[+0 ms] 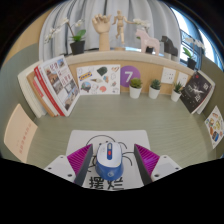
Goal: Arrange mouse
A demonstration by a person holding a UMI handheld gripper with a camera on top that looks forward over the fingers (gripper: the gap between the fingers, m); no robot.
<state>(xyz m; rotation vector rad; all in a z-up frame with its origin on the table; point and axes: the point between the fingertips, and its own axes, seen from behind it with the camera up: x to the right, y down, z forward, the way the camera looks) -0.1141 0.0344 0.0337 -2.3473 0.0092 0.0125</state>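
Observation:
A white and blue mouse (110, 156) with a red scroll wheel lies on a white mat (97, 138) that has black line drawings and characters. My gripper (112, 161) is open, and the mouse stands between the fingers with a gap at each side. The magenta pads (80, 157) flank it left and right. The mouse points away from me, and its rear end lies near the mat's near edge.
The mat lies on a pale green table (150, 118). Beyond it is a wooden shelf with picture cards (98, 79), small potted plants (135, 87) and wooden figures (110, 30). Books (55, 85) lean at the left and more books (197, 92) at the right.

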